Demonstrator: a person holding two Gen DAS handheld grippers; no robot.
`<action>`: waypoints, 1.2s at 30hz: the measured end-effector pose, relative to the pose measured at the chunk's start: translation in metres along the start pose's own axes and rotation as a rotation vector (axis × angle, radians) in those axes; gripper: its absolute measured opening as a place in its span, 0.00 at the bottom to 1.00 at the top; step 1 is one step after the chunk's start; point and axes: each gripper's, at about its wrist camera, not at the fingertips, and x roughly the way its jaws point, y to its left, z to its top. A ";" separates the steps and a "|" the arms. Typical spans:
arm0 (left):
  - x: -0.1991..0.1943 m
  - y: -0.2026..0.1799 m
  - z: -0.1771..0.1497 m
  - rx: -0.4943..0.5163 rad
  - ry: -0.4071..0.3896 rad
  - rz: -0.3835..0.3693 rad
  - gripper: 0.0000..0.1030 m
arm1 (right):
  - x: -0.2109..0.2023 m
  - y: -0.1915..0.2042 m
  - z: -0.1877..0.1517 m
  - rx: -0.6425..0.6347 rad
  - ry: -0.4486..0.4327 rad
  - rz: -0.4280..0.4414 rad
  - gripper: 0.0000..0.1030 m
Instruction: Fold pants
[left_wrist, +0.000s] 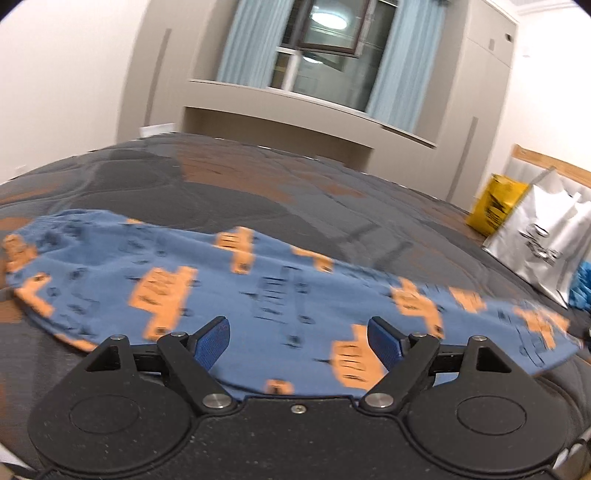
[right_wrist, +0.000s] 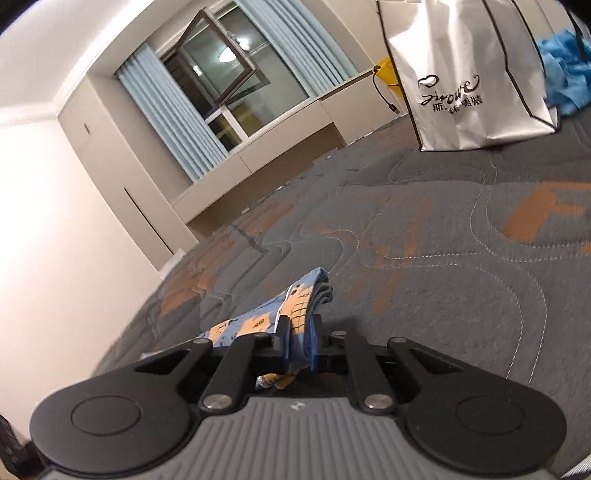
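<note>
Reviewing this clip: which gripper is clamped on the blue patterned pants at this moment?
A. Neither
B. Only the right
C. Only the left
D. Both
B: the right gripper pinches a bunched fold of the pants, while the left gripper hangs wide open above them.

A home bedroom: a wide bed (left_wrist: 258, 192) with a grey and orange quilted cover fills the lower view. At 12 o'clock past it stands a window (left_wrist: 325, 40) with pale blue curtains (left_wrist: 243, 40) over a built-in beige ledge (left_wrist: 314, 107). At 3 o'clock a silver shopping bag (left_wrist: 546, 236) and a yellow bag (left_wrist: 495, 206) sit on the bed
</note>
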 end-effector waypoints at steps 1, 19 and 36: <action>-0.003 0.008 0.001 -0.014 -0.004 0.025 0.82 | 0.005 0.000 -0.005 -0.021 0.018 -0.024 0.11; -0.020 0.186 0.055 -0.190 -0.084 0.338 0.97 | 0.034 0.077 -0.031 -0.270 0.070 -0.023 1.00; 0.012 0.232 0.067 -0.168 -0.027 0.241 0.15 | 0.264 0.287 -0.058 -0.575 0.354 0.274 0.85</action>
